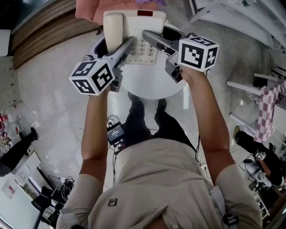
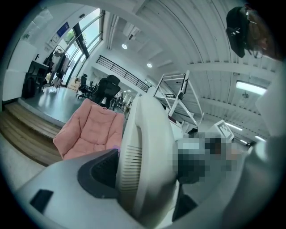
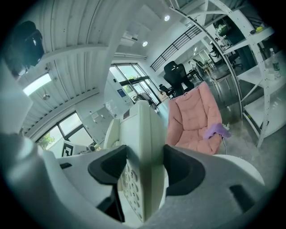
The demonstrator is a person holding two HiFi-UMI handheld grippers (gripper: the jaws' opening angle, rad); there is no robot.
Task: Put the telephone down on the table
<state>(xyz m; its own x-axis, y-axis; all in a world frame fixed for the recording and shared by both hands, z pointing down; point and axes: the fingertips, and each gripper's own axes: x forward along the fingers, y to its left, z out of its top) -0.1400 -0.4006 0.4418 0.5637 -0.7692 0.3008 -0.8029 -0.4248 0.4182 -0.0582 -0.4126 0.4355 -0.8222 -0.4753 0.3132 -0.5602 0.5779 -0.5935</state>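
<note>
A cream desk telephone with its handset on the left and a keypad is held between both grippers, over the far part of a round white table. My left gripper is shut on the phone's handset side. My right gripper is shut on its keypad side. In the left gripper view the telephone stands edge-on, pinched by the left gripper. In the right gripper view the telephone sits between the dark pads of the right gripper. I cannot tell whether the phone touches the table.
A pink padded chair stands just beyond the table, with a purple cloth on its seat. White metal shelving is to the right. Cables and gear lie on the floor near the person's feet.
</note>
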